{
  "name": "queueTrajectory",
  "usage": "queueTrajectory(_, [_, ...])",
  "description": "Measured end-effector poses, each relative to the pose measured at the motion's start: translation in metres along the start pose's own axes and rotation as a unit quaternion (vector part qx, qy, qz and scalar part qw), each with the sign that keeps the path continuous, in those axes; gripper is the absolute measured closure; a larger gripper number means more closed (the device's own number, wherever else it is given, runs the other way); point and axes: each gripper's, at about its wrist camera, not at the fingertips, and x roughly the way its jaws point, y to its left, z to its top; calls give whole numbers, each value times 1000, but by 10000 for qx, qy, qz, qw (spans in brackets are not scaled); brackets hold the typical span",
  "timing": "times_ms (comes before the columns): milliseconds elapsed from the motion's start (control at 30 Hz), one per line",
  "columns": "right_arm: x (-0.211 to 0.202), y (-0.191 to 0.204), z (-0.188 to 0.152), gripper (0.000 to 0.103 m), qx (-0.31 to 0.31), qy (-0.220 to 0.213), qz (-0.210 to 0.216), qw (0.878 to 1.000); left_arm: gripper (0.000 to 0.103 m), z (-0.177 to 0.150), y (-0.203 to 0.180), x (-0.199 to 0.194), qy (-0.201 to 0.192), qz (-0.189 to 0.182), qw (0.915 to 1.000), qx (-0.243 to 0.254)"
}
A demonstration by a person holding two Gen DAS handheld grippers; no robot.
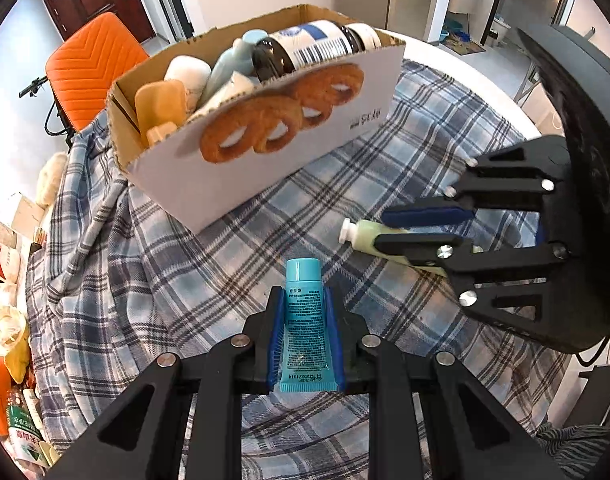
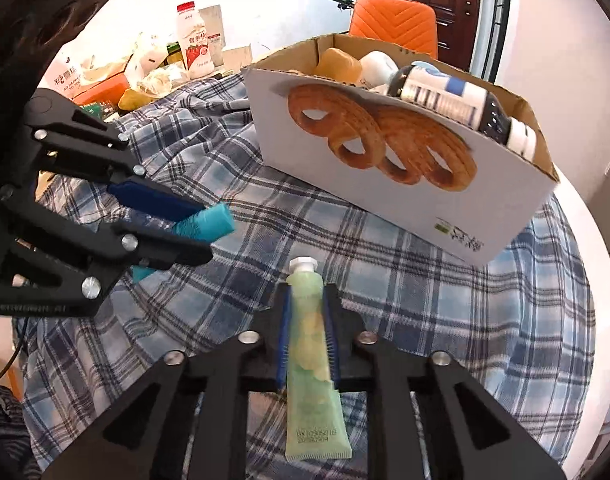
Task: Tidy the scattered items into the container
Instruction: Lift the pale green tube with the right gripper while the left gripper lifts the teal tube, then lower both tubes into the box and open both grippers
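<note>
My left gripper (image 1: 303, 298) is shut on a teal tube (image 1: 306, 320), cap pointing away, held above the plaid cloth. In the right wrist view the same left gripper (image 2: 203, 226) comes in from the left with the teal tube (image 2: 205, 222) sticking out of its jaws. My right gripper (image 2: 308, 296) is shut on a pale green tube (image 2: 311, 344) with a white cap. From the left wrist view the right gripper (image 1: 381, 230) grips the pale green tube (image 1: 365, 234) at right. Beyond both stands the cardboard box (image 1: 345, 124) printed with pastries, also the cardboard box (image 2: 465, 208), holding a dark bottle (image 1: 305, 46) and several other items.
A blue plaid cloth (image 1: 225, 264) covers a round white table (image 2: 609, 280). An orange chair (image 1: 93, 64) stands behind the box. Clutter with a milk bottle (image 2: 195, 42) and cartons lies off the table's far side, and packets (image 1: 21, 420) lie to the left.
</note>
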Motion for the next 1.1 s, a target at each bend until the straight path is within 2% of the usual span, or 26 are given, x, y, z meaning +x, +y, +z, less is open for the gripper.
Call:
queueTrajectory(300, [13,-5,1,81,104,204,81,9997,81,1,5,9,39,-88,9999,-87])
queueTrajectory(533, [12,1,-2,82,-42,163,-54,9998,81,3,3,26,176,-52,9998,-52])
queueTrajectory(700, [1,3,-4,82,1,42,108,9999,81,-4,7,33,210,-38,9997,-130])
queueTrajectory(900, [-20,7,5,82,-63,-65,31,10000,81,2,10,9,48,126,9998,-139])
queueTrajectory(1100, [-58,-2,41,82,2,-402,-69,9992,81,32,12,-36,-359,309,9989,-65])
